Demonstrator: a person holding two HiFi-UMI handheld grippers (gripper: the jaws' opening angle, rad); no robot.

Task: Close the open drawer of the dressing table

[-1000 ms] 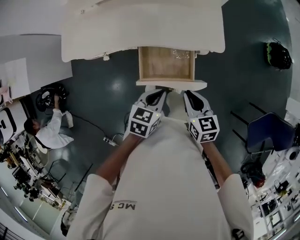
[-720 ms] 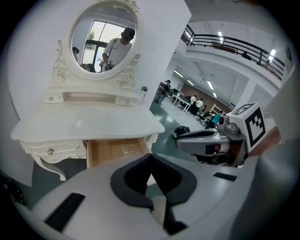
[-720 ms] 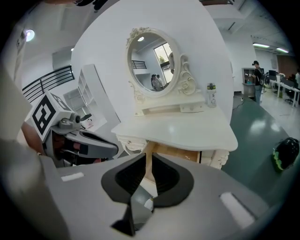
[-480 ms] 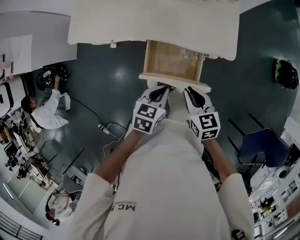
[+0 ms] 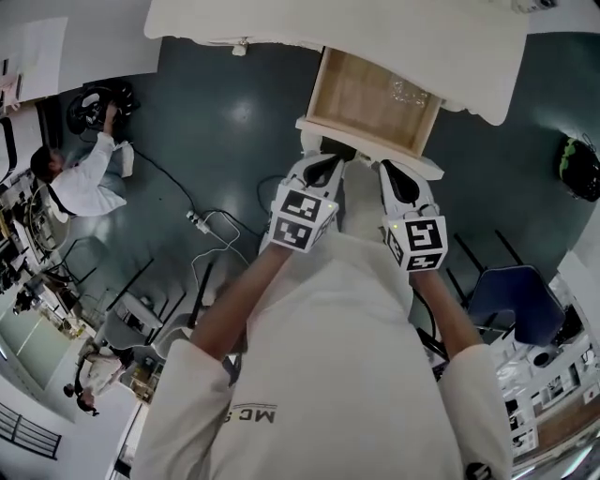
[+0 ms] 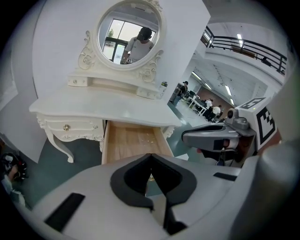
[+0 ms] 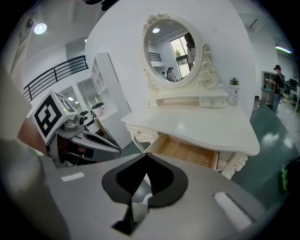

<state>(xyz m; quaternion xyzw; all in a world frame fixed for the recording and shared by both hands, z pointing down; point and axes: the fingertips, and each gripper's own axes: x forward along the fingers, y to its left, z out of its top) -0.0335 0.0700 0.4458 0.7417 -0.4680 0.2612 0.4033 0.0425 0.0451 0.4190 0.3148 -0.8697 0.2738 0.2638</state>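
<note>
Holding left gripper [image 5: 328, 162] and right gripper [image 5: 390, 171] shut, nothing between the jaws, side by side at centre frame. Right at the front of the drawer [image 5: 373, 97] (contact unclear), pulled well out under the dressing table [image 5: 281, 23], upper middle. Looks like the approach; next calls for a firm touch on the front panel and a straight, even push inward.

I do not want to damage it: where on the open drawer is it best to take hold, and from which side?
Take the drawer by its white front panel, coming from the front, where the person stands. The panel is wide, flat, and faces outward, so a straight push should send it under the dressing table.
</note>
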